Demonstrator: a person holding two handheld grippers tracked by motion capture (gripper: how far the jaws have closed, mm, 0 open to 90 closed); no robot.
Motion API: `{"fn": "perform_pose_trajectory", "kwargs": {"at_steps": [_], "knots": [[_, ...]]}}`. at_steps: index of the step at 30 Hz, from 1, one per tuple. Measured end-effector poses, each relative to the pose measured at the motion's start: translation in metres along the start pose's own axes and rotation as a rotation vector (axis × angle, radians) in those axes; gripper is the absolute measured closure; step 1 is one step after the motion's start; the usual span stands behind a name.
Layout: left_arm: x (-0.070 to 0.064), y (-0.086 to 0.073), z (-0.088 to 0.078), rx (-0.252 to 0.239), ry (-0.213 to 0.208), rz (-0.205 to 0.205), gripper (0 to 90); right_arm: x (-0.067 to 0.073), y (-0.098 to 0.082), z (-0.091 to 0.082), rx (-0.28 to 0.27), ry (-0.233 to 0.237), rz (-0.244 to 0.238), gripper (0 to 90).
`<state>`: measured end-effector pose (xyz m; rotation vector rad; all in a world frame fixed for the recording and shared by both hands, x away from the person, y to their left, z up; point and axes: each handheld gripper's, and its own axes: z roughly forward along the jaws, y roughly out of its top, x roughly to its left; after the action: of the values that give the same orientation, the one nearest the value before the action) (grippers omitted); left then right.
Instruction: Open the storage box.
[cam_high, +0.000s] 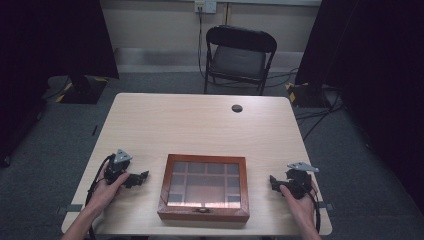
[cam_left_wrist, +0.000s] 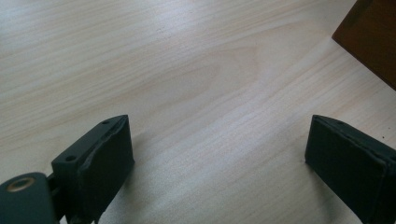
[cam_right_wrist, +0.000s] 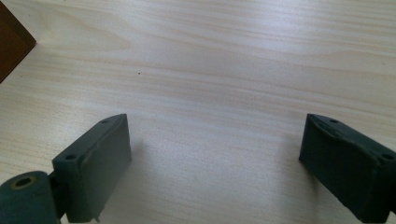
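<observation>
1. A wooden box (cam_high: 204, 187) with a glass lid divided into panes sits on the light wood table (cam_high: 200, 125), close to the person's edge and about midway between the two grippers. A small metal clasp (cam_high: 202, 210) shows on its near side, and the lid lies flat and closed.
2. The left gripper (cam_high: 143, 176) rests low over the table to the left of the box, held in the person's left hand (cam_high: 106, 189); its tips point toward the box but stop short of it, with bare table between.
3. In the left gripper view the left gripper (cam_left_wrist: 217, 154) has its two black jaws spread wide apart – nothing lies between them but wood grain. A dark brown corner of the box (cam_left_wrist: 371, 37) shows at the upper right.
4. The right gripper (cam_high: 272, 181) sits to the right of the box in the right hand (cam_high: 300, 200), also pointing inward and apart from it.
5. The right gripper view shows the right gripper (cam_right_wrist: 215, 151) equally wide open and empty – a corner of the box (cam_right_wrist: 11, 44) at the upper left edge.
6. A black folding chair (cam_high: 239, 57) stands beyond the far edge of the table.
</observation>
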<state>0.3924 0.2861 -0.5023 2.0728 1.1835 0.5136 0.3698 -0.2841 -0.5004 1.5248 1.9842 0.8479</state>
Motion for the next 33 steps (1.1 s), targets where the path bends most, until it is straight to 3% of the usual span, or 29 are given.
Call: {"fn": "perform_pose_trajectory", "kwargs": {"at_steps": [11, 14, 19, 22, 33], "knots": [[0.0, 0.0, 0.0, 0.003, 0.0, 0.001, 6.8, 0.0, 0.0, -0.001, 0.007, 0.005, -0.001, 8.7], [0.0, 0.0, 0.0, 0.003, 0.0, 0.001, 6.8, 0.0, 0.0, -0.003, 0.005, 0.017, -0.012, 16.1], [0.0, 0.0, 0.0, 0.003, 0.0, 0.001, 6.8, 0.004, 0.002, -0.006, -0.005, 0.05, -0.037, 18.4], [0.0, 0.0, 0.0, 0.001, 0.0, -0.001, 6.8, 0.007, 0.005, -0.009, 0.001, 0.115, -0.039, 21.3], [0.0, 0.0, 0.0, 0.002, 0.0, -0.001, 6.8, 0.02, 0.018, -0.021, -0.033, 0.226, -0.06, 26.3]]}}
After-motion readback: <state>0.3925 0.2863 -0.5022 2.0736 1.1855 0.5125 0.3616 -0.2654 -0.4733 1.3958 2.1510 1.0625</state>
